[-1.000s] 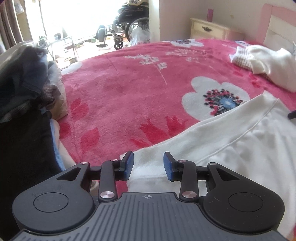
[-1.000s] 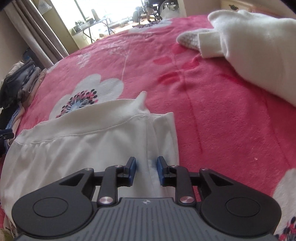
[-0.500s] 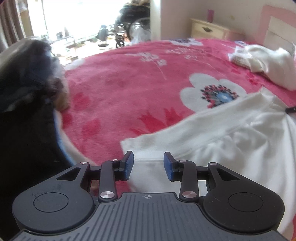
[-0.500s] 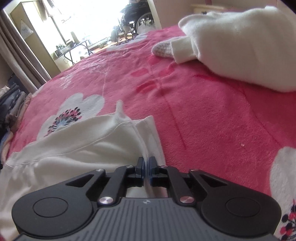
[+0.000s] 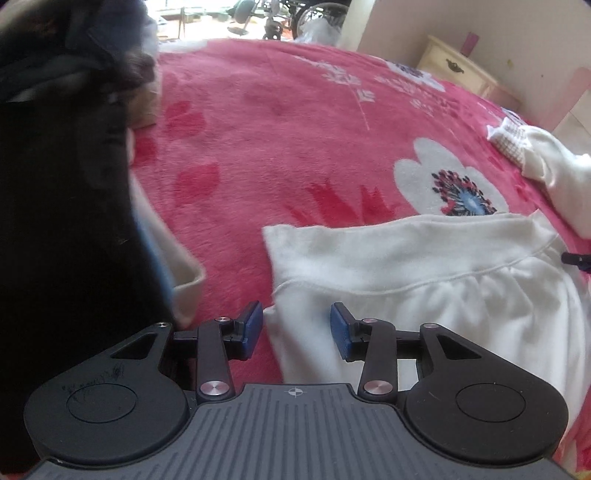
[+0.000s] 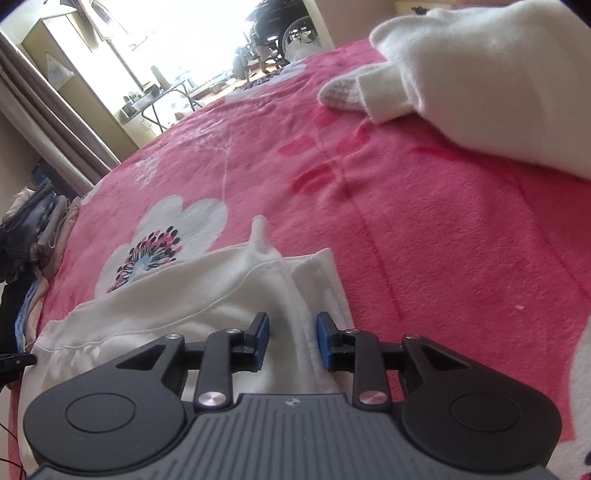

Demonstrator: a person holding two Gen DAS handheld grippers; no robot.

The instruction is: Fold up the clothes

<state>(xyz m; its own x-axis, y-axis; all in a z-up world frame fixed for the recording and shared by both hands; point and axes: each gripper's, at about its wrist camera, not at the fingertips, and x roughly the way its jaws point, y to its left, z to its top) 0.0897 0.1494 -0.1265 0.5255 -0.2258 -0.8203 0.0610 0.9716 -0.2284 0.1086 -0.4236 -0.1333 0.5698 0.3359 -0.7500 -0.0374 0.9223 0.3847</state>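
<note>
Two grippers hang low over one white garment (image 5: 424, 280) spread near the bed's front edge. The left gripper (image 5: 296, 330) has its blue pads apart and has just been widening them, straddling the garment's left edge where a seam line runs across; nothing is pinched. The right gripper (image 6: 291, 341) has just been opening too, and a raised ridge of cloth at the garment's right side stands between its pads without being pressed.

By the look of it, a first fold is laid: the upper band lies doubled over the gathered part below, and a narrow flap is turned in at the right. Squaring it into a packet is still to do, I would judge.

Just left of the garment, a stack of dark and pale clothes (image 5: 62, 184) crowds that side, so there is little room there. To the right and beyond, the pink flowered blanket (image 6: 461, 229) lies bare and wide, good ground for swinging cloth over. Farther back rests a heap of white clothing (image 6: 480, 81), apparently unfolded and waiting. Past the bed's far edge stand a nightstand (image 5: 458, 70) and a wheelchair (image 6: 284, 29).
</note>
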